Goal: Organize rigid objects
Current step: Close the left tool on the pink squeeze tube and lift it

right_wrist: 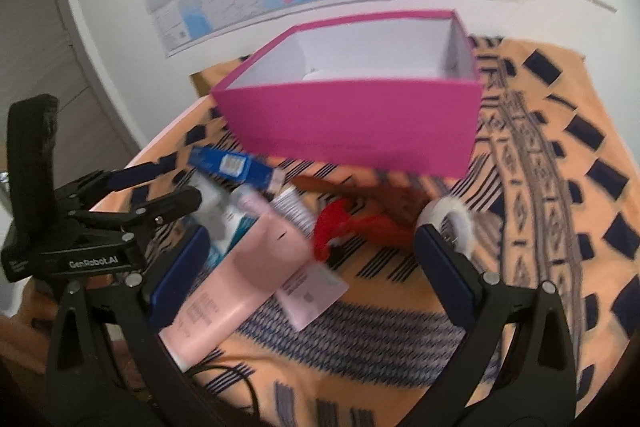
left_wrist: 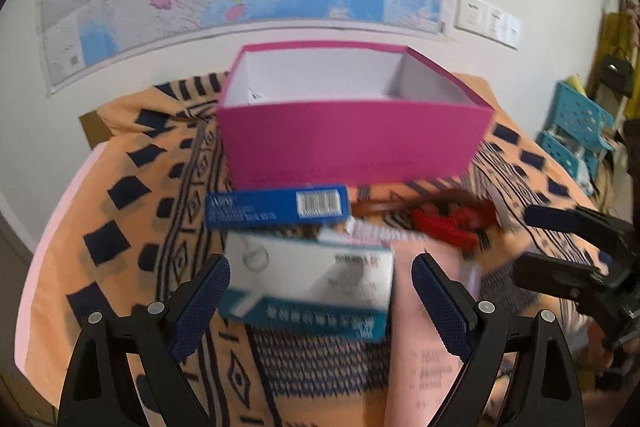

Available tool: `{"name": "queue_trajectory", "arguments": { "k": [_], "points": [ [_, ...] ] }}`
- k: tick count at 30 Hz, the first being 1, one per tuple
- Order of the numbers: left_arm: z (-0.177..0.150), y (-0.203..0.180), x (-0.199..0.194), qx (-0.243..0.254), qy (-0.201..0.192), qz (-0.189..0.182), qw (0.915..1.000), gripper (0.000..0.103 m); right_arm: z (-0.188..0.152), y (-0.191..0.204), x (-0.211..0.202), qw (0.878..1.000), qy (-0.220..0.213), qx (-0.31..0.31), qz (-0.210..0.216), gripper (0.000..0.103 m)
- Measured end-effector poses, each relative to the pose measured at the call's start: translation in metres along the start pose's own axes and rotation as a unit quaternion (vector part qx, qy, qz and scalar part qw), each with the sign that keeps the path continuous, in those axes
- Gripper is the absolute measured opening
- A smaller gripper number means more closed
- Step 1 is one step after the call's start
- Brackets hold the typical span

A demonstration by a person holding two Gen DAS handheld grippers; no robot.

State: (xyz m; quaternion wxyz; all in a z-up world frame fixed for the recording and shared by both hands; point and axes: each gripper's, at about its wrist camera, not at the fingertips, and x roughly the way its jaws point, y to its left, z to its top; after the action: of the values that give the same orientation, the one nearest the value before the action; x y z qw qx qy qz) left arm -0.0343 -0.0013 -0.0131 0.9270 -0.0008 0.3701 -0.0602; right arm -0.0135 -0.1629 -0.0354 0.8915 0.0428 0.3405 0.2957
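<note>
Medicine box (left_wrist: 310,283) lies crosswise between our left gripper (left_wrist: 320,301) fingers, spread, grasping nothing; right gripper (right_wrist: 312,267) likewise spread.

magenta box (left_wrist: 352,143), white inside | orange cloth (right_wrist: 560,187), navy diamonds | blue carton (left_wrist: 276,207) | pink tube (right_wrist: 240,275)

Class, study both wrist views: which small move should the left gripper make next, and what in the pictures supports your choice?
Probably ease the left gripper forward and close on the white-and-teal cardboard carton. Its open fingers already straddle that carton without gripping it, and the open magenta cardboard box stands just beyond, looking nearly empty. The right gripper is open too, holding nothing.
</note>
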Motion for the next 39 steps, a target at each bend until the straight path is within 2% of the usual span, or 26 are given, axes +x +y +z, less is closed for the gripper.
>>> {"name": "queue_trajectory", "arguments": {
  "k": [3, 5, 7, 8, 10, 12, 14, 18, 20, 21, 23, 29, 34, 39],
  "points": [
    [-0.009, -0.006, -0.001, 0.017, 0.014, -0.036, 0.9991, 0.094, -0.008, 0.004, 0.005, 0.999, 0.024, -0.008, 0.034, 0.085],
    [-0.016, -0.013, -0.002, 0.028, 0.021, -0.058, 0.9977, 0.094, -0.013, 0.006, 0.013, 0.997, 0.049, -0.003, 0.061, 0.080],
    [-0.021, -0.018, 0.002, 0.038, 0.035, -0.067, 0.9964, 0.083, -0.019, 0.008, 0.023, 0.994, 0.071, 0.005, 0.085, 0.067],
    [-0.024, -0.019, 0.004, 0.040, 0.043, -0.071, 0.9957, 0.078, -0.021, 0.008, 0.026, 0.993, 0.078, 0.008, 0.092, 0.063],
    [-0.028, -0.017, 0.007, 0.033, 0.057, -0.096, 0.9932, 0.077, -0.025, 0.007, 0.034, 0.990, 0.092, 0.020, 0.103, 0.055],
    [-0.032, -0.017, 0.009, 0.028, 0.069, -0.127, 0.9891, 0.077, -0.027, 0.001, 0.042, 0.986, 0.103, 0.046, 0.120, 0.053],
    [-0.034, -0.018, 0.011, 0.031, 0.079, -0.137, 0.9869, 0.076, -0.028, -0.005, 0.047, 0.983, 0.109, 0.064, 0.136, 0.053],
    [-0.038, -0.025, 0.019, 0.040, 0.102, -0.173, 0.9788, 0.063, -0.027, -0.012, 0.055, 0.974, 0.111, 0.093, 0.173, 0.049],
    [-0.041, -0.031, 0.025, 0.049, 0.113, -0.172, 0.9774, 0.054, -0.028, -0.012, 0.060, 0.973, 0.114, 0.097, 0.178, 0.043],
    [-0.041, -0.033, 0.027, 0.057, 0.112, -0.162, 0.9787, 0.051, -0.029, -0.012, 0.062, 0.972, 0.116, 0.099, 0.180, 0.040],
    [-0.041, -0.037, 0.029, 0.067, 0.111, -0.153, 0.9796, 0.051, -0.031, -0.015, 0.064, 0.967, 0.114, 0.114, 0.195, 0.037],
    [-0.031, -0.034, 0.018, 0.067, 0.084, -0.169, 0.9797, 0.051, -0.026, -0.017, 0.047, 0.969, 0.085, 0.116, 0.199, 0.030],
    [-0.009, -0.036, 0.002, 0.086, 0.050, -0.170, 0.9804, 0.051, -0.007, -0.013, 0.026, 0.971, 0.043, 0.109, 0.210, 0.022],
    [0.025, -0.033, -0.011, 0.114, 0.011, -0.159, 0.9807, 0.051, 0.021, -0.011, 0.008, 0.973, 0.000, 0.096, 0.212, 0.022]
  ]
}}
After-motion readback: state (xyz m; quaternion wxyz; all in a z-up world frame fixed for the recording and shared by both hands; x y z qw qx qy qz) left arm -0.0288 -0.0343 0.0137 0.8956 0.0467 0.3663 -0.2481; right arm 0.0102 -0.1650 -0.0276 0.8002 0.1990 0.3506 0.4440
